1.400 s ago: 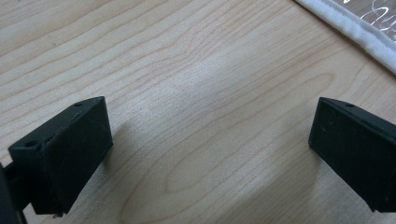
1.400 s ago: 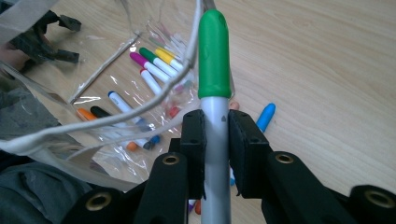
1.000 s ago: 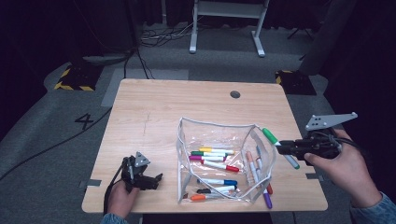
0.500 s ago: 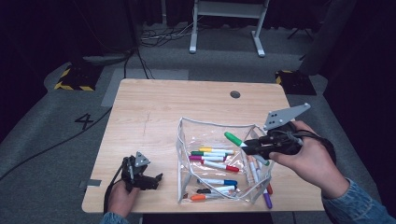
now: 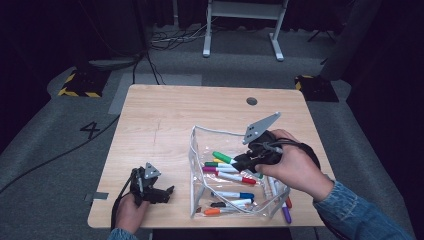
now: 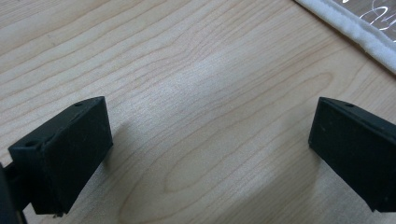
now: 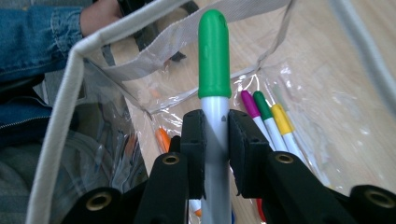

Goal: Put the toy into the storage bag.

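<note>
At the left of the high view, the left tool (image 5: 167,191) rests on the light wooden tabletop (image 5: 165,120) near its front edge, its 2 black jaws spread wide with only bare wood between them. Well apart to its right lies the clear plastic pouch with a white fabric rim (image 5: 212,131), holding several coloured markers (image 5: 230,177). Over its open mouth, the right tool (image 7: 215,126) is clamped on a white marker with a green cap (image 7: 214,56), pointing into the pouch.
</note>
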The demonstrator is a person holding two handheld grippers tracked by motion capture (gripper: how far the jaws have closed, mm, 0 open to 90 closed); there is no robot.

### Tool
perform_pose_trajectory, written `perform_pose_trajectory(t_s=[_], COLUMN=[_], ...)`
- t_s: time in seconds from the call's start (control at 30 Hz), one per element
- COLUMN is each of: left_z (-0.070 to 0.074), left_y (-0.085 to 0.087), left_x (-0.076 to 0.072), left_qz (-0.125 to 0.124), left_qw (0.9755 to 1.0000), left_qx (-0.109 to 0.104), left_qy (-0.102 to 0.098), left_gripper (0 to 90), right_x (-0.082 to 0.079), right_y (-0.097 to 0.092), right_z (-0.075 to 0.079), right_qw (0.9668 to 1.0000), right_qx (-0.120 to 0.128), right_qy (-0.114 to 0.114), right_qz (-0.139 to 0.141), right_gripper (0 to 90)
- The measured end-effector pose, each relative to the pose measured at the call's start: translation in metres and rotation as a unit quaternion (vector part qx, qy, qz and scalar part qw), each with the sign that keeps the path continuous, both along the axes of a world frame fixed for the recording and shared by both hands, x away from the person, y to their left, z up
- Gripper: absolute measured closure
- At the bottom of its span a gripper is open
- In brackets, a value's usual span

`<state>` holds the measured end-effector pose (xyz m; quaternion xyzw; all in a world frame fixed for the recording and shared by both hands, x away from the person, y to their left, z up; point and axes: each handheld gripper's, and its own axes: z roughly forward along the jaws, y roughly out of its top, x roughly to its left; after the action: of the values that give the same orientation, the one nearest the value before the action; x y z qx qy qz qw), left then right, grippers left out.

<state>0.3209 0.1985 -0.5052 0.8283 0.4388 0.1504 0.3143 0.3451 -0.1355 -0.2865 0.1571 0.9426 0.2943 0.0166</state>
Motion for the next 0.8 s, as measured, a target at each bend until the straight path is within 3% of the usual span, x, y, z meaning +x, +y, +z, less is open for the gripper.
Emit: perform_pose_trajectory(t_s=[0.17, 0.27, 0.5, 0.8], left_z=[0.000, 0.000, 0.000, 0.000], left_y=[0.000, 0.000, 0.000, 0.000], left_x=[0.000, 0.000, 0.000, 0.000], left_qz=[0.000, 0.000, 0.001, 0.000], left_qw=[1.0000, 1.0000, 1.0000, 1.0000], left_qx=[0.001, -0.001, -0.001, -0.001], left_qy=[0.000, 0.000, -0.001, 0.000], left_gripper=[0.0, 0.0, 0.0, 0.0], right_x=[0.006, 0.009, 0.008, 0.011], right_y=[0.009, 0.017, 0.025, 0.035], right_z=[-0.015, -0.034, -0.057, -0.079], right_qw=[0.9997, 0.9986, 0.9955, 0.9887], right_qx=[-0.018, -0.041, -0.075, -0.126], right_qy=[0.015, 0.027, 0.045, 0.059], right_qz=[0.006, 0.017, 0.037, 0.054], right_gripper=[76.8, 76.8, 76.8, 76.8])
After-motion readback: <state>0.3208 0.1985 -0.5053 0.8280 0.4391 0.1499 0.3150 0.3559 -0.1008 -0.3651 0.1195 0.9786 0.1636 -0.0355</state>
